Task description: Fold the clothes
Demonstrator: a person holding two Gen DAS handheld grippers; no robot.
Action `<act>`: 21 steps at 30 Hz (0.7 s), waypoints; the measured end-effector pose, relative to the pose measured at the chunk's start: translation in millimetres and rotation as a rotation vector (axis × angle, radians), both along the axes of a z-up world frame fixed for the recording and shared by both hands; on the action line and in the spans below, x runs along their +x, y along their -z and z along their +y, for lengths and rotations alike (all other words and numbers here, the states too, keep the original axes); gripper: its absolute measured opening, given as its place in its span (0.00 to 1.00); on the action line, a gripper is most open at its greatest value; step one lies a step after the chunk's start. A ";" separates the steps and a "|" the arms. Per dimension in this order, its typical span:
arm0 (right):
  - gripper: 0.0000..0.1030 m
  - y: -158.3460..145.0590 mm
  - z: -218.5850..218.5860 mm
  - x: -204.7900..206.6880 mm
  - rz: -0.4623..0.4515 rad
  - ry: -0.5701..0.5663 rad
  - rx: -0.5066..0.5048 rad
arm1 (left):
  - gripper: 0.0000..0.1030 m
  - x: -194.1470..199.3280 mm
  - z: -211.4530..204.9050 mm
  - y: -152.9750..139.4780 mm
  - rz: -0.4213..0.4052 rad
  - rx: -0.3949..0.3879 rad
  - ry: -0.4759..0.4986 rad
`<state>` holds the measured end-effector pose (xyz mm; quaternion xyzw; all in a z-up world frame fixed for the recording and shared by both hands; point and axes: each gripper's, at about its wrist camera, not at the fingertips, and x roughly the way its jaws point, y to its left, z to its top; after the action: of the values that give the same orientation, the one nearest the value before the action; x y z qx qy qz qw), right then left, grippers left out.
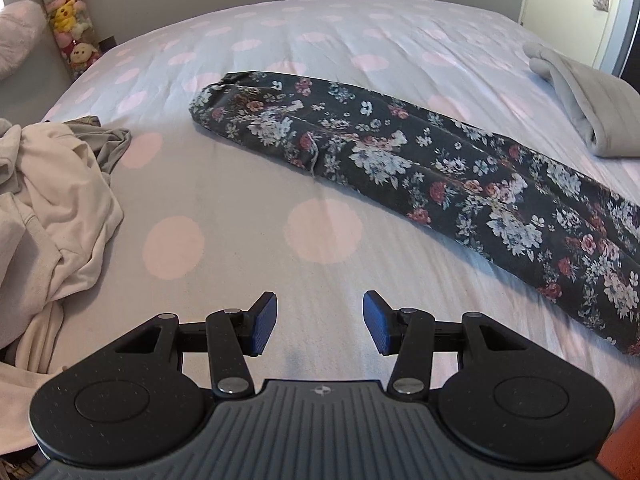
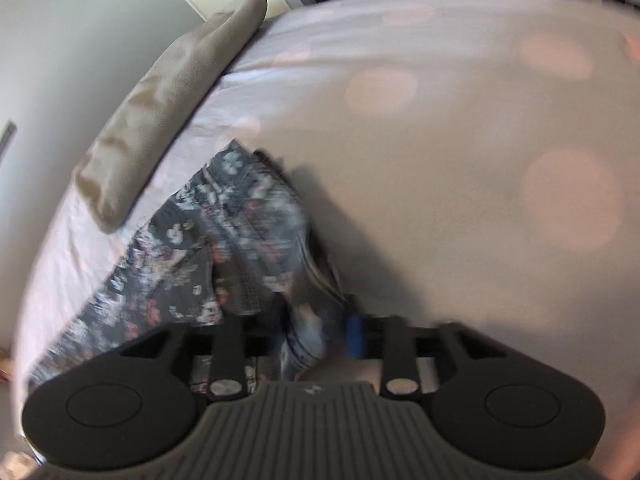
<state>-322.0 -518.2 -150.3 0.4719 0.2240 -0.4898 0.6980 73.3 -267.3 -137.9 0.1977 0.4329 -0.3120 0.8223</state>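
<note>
Left wrist view: the left gripper (image 1: 319, 322) hovers over the polka-dot bed cover (image 1: 248, 240), its blue pads apart with nothing between them. The floral garment (image 1: 420, 160) lies in a long strip from the far middle to the near right. A cream clothes pile (image 1: 52, 184) sits left, a folded grey item (image 1: 592, 108) far right.

Right wrist view, blurred: the right gripper (image 2: 316, 332) has floral cloth between its jaws; whether the pads press it I cannot tell
</note>
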 end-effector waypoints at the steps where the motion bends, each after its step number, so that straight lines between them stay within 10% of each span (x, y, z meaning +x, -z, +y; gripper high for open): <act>1: 0.44 -7.8 0.2 -3.7 0.027 -0.014 -0.033 | 0.44 -0.4 -3.2 1.8 0.004 0.001 0.004; 9: 0.44 -48.2 -33.4 7.3 0.124 -0.264 -0.225 | 0.44 -4.6 -32.3 19.5 0.036 0.021 0.056; 21: 0.44 -39.6 -93.3 158.1 0.289 -0.848 -0.326 | 0.44 -3.8 -56.8 27.1 0.030 0.097 0.092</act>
<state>-163.9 -611.4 -110.7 0.1502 0.4117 -0.2512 0.8631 69.5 -324.2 -165.0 0.2524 0.4502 -0.3312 0.7899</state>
